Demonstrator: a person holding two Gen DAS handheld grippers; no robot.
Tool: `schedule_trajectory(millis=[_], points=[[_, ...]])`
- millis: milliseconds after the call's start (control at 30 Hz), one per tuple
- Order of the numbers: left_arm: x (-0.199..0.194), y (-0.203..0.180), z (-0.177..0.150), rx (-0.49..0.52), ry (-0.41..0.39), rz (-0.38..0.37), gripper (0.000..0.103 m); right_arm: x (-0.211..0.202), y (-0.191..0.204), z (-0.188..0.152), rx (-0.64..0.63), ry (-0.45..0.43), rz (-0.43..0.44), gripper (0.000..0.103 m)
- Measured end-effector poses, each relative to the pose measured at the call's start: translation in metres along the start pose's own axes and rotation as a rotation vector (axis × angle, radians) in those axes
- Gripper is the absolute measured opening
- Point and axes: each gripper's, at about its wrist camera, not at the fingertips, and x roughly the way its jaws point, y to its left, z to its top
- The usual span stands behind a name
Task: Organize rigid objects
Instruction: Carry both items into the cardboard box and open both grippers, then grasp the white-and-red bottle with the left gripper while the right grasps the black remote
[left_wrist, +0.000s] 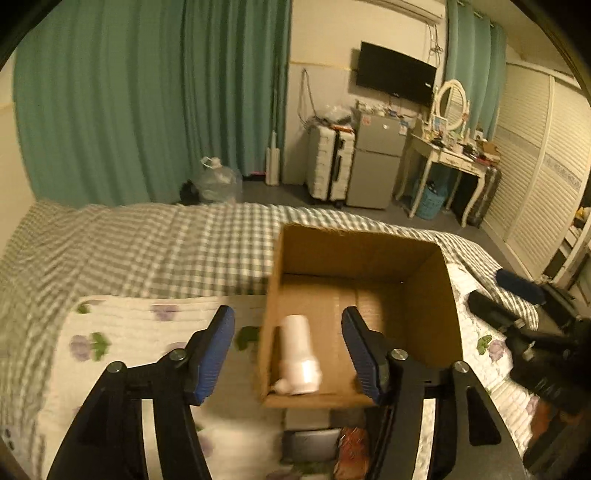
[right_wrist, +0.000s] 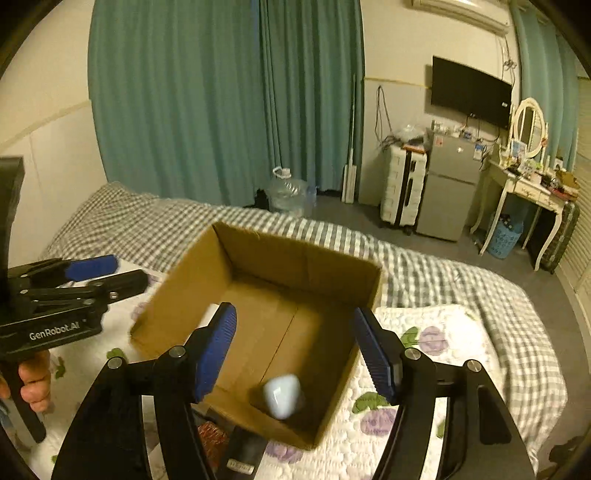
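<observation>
An open cardboard box (left_wrist: 362, 254) stands on the bed; it also shows in the right wrist view (right_wrist: 266, 258). A white bottle (left_wrist: 298, 356) is blurred between my left gripper's (left_wrist: 288, 349) open fingers, at the box's near left corner. A pale blue object (right_wrist: 282, 395), blurred, is in the box below my right gripper (right_wrist: 295, 347), which is open and empty. The left gripper also shows at the left of the right wrist view (right_wrist: 92, 273). The right gripper's black body shows at the right of the left wrist view (left_wrist: 517, 321).
A floral quilt (left_wrist: 129, 332) lies over the checked bedspread (left_wrist: 166, 240). A dark flat item (left_wrist: 310, 443) and a reddish packet (left_wrist: 352, 450) lie in front of the box. Beyond the bed are a water jug (left_wrist: 218, 181), suitcase (left_wrist: 328, 166), fridge (left_wrist: 376, 162) and dressing table (left_wrist: 450, 155).
</observation>
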Motion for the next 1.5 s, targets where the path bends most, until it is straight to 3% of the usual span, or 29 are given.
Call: schedule_trajectory(millis=[233, 400, 667, 867, 1000, 1300, 1400, 1500], points=[[-0.051, 0.017, -0.035, 0.022, -0.018, 0.076, 0.066, -0.072, 0.021, -0.009, 0.020, -0.048, -0.038, 0.067], [-0.058, 0.017, -0.076, 0.056, 0.000, 0.112, 0.066, -0.088, 0.032, -0.056, 0.047, -0.003, -0.057, 0.068], [-0.017, 0.018, -0.153, 0.003, 0.103, 0.061, 0.066, -0.028, 0.045, -0.131, 0.021, 0.213, -0.065, 0.068], [0.016, 0.013, -0.173, 0.028, 0.193, 0.042, 0.066, 0.019, 0.054, -0.161, 0.024, 0.307, -0.037, 0.068], [0.024, 0.006, -0.180, 0.043, 0.211, 0.033, 0.066, 0.045, 0.056, -0.169, 0.057, 0.361, -0.005, 0.054], [0.035, -0.006, -0.189, 0.063, 0.260, 0.013, 0.066, 0.070, 0.057, -0.177, 0.063, 0.394, 0.033, 0.054], [0.034, -0.011, -0.191, 0.065, 0.268, -0.009, 0.066, 0.066, 0.060, -0.178, 0.033, 0.406, 0.019, 0.046], [0.036, -0.016, -0.191, 0.078, 0.280, -0.032, 0.066, 0.057, 0.056, -0.179, 0.012, 0.395, 0.011, 0.045]])
